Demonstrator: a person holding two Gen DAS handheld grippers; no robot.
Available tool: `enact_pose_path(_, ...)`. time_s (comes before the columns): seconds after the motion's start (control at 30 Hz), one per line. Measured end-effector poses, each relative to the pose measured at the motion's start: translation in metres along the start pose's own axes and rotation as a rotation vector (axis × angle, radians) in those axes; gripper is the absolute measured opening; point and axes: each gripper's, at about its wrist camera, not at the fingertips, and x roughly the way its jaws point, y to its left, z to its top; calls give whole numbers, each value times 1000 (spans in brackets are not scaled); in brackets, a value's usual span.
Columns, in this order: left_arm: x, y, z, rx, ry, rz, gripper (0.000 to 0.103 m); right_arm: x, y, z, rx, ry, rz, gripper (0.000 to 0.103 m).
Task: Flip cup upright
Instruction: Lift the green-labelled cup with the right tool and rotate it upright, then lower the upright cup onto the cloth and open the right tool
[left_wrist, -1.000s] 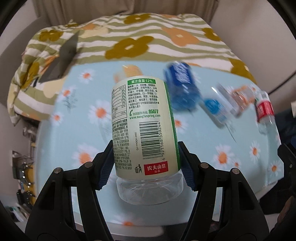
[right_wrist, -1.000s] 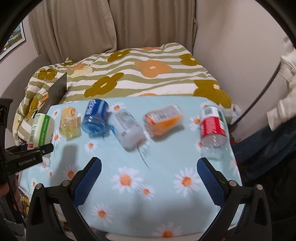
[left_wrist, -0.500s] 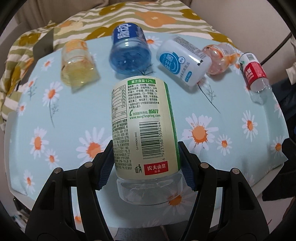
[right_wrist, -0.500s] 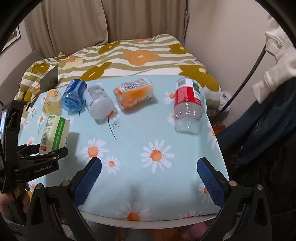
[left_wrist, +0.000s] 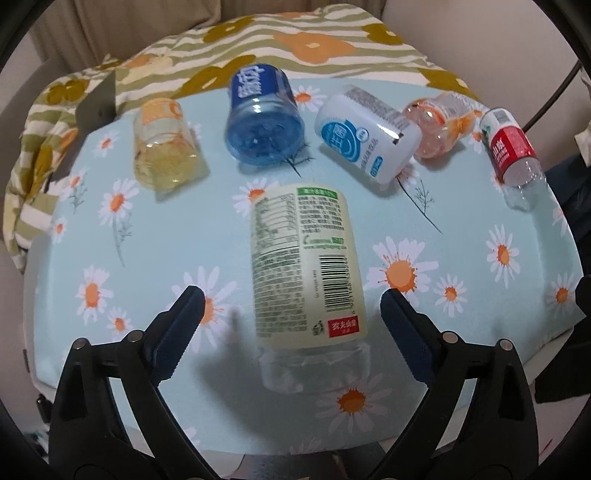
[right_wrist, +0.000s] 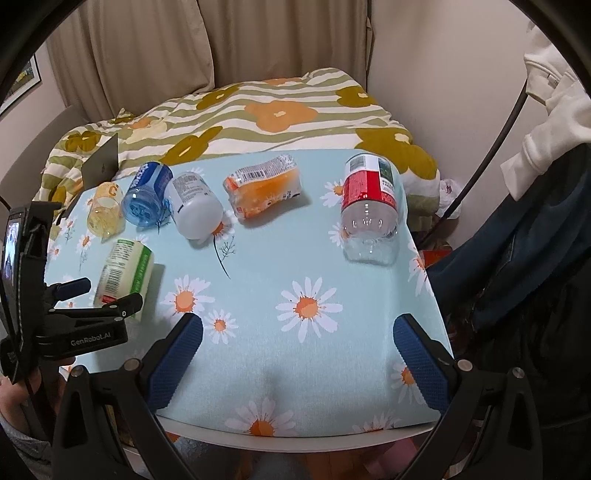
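Observation:
A green-and-white labelled cup (left_wrist: 306, 266), cut from a bottle, sits on the daisy-print table (left_wrist: 480, 302) with its clear base towards me. My left gripper (left_wrist: 291, 293) is open, with a finger on each side of the cup and a gap to both. The right wrist view shows this cup (right_wrist: 122, 273) standing slightly tilted beside the left gripper (right_wrist: 103, 295), which a hand holds. Over the table's near edge my right gripper (right_wrist: 299, 321) is open and holds nothing.
Several more cups lie on their sides along the far half of the table: yellow (left_wrist: 166, 147), blue (left_wrist: 264, 118), white (left_wrist: 365, 136), orange (left_wrist: 439, 125) and red-labelled (left_wrist: 511, 147). A striped flowered quilt (right_wrist: 277, 107) lies behind the table. Clothes (right_wrist: 554, 110) hang at the right.
My left gripper has opened and let go of the green-labelled cup, which now rests on the table. My right gripper stayed open and shifted its view a little.

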Motion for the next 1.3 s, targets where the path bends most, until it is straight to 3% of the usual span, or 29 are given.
enact_pose_path(0.27,-58,24,-6,-70,-50,57,103,-22,13,26,-67,-1,101,103)
enact_pose_path(0.43,-88,52,-12,-103,-70,97,103,-16,37,53,-93,87,223,103)
enact_pose_path(0.63,-91,95,-18,-137,-67,82,103,12,83,81,-51,252,365,103)
enact_pose_path(0.87,-62,142,-25,-156,-32,48,103,76,147,88,-52,451,348,103)
enact_pose_path(1.07,-33,170,-31,-141,16,30,103,116,166,85,8,523,297,103)
enact_pose_path(1.2,-24,183,-30,-137,29,7,103,128,172,85,22,555,273,97)
enact_pose_path(1.3,-21,188,-29,-130,31,1,103,136,174,84,36,584,273,87)
